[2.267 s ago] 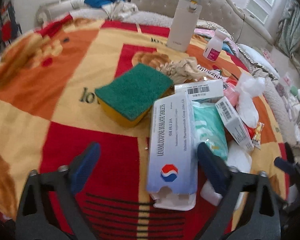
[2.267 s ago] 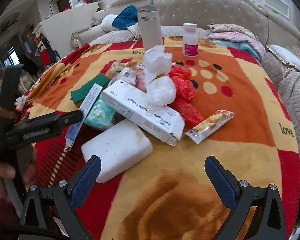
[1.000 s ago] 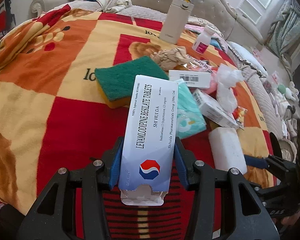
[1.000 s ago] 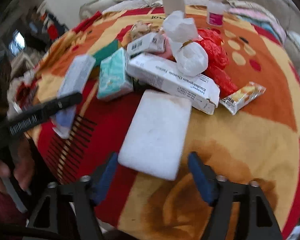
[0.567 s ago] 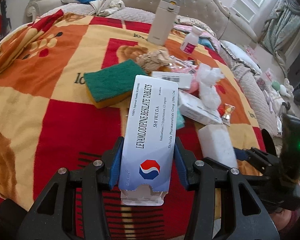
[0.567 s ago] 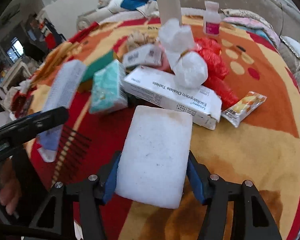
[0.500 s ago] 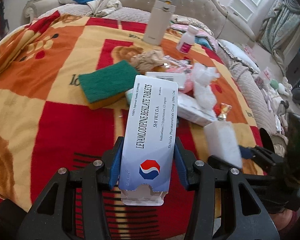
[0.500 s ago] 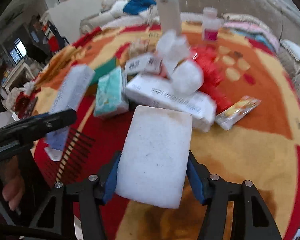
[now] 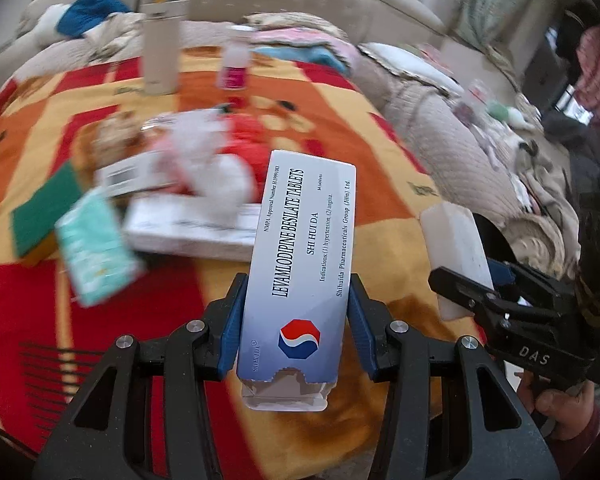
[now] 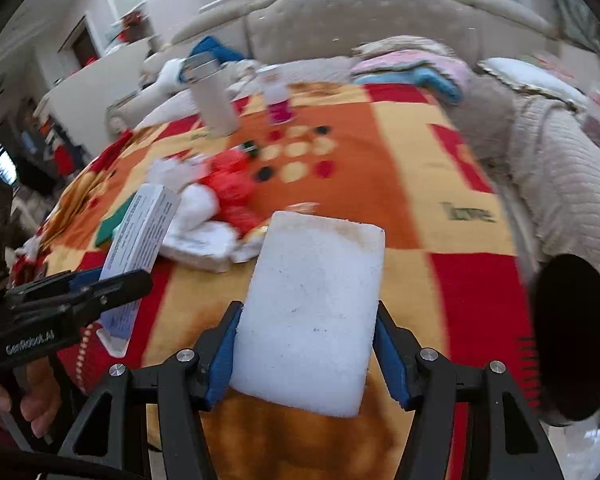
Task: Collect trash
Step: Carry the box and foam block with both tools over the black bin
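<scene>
My left gripper (image 9: 296, 326) is shut on a white and blue tablet box (image 9: 304, 252), held above the blanket; it also shows in the right wrist view (image 10: 138, 240). My right gripper (image 10: 306, 348) is shut on a white foam block (image 10: 312, 304), which also shows at the right of the left wrist view (image 9: 456, 248). More trash lies in a pile on the blanket: a long white box (image 9: 192, 228), a teal packet (image 9: 94, 240), a white bag (image 9: 212, 168) and a red bag (image 9: 246, 136).
A green sponge (image 9: 44, 208), a beige flask (image 9: 162, 44) and a small pink-labelled bottle (image 9: 234, 68) stand on the red and orange blanket (image 9: 28, 300). A dark round bin opening (image 10: 572, 340) is at the bed's right edge. Quilted bedding (image 9: 452, 132) lies right.
Both grippers closed on their items and lifted them, the left on the tablet box, the right on the foam block. Both have since swung to the right, toward the bed's right edge.
</scene>
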`<act>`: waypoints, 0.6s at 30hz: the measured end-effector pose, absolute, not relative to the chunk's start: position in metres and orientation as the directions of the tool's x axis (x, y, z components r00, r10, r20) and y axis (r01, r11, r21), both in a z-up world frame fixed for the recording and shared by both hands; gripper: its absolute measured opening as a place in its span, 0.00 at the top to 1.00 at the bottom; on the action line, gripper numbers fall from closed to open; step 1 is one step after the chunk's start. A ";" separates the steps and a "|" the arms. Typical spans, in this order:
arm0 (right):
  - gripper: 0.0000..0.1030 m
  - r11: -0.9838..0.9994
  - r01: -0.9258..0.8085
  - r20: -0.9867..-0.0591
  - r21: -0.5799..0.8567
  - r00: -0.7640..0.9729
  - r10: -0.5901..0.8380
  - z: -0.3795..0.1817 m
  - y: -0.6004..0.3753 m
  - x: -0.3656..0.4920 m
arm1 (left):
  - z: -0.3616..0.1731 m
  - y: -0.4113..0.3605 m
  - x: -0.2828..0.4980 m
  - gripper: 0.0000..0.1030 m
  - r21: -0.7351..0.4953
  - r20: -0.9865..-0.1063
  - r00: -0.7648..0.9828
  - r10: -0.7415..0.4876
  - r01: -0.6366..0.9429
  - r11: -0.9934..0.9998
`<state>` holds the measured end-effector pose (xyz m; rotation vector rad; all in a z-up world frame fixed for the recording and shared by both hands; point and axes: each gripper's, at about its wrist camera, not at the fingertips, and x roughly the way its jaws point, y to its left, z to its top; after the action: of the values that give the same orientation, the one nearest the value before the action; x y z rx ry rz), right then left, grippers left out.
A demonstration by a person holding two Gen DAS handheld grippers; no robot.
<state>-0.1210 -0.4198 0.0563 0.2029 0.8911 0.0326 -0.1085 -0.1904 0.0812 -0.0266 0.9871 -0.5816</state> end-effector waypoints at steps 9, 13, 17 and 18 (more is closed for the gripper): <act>0.41 0.969 0.202 -0.774 0.142 0.633 -0.018 0.057 -0.503 -0.151 | 0.082 -0.283 -0.117 0.56 -0.242 -0.784 0.365 -0.502 0.564 0.789; 0.41 0.954 0.262 -0.781 0.144 0.623 -0.053 0.051 -0.533 -0.165 | 0.084 -0.316 -0.118 0.56 -0.222 -0.783 0.359 -0.508 0.601 0.768; 0.41 0.940 0.311 -0.788 0.142 0.610 -0.083 0.046 -0.559 -0.177 | 0.083 -0.345 -0.118 0.56 -0.219 -0.786 0.338 -0.517 0.631 0.745; 0.41 0.935 0.327 -0.790 0.139 0.605 -0.094 0.044 -0.566 -0.180 | 0.082 -0.353 -0.118 0.56 -0.222 -0.787 0.330 -0.522 0.638 0.738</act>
<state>-0.1797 -0.5662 0.0442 0.2831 0.8900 -0.2478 -0.1179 -0.3532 0.0816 0.1357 0.9733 -0.7614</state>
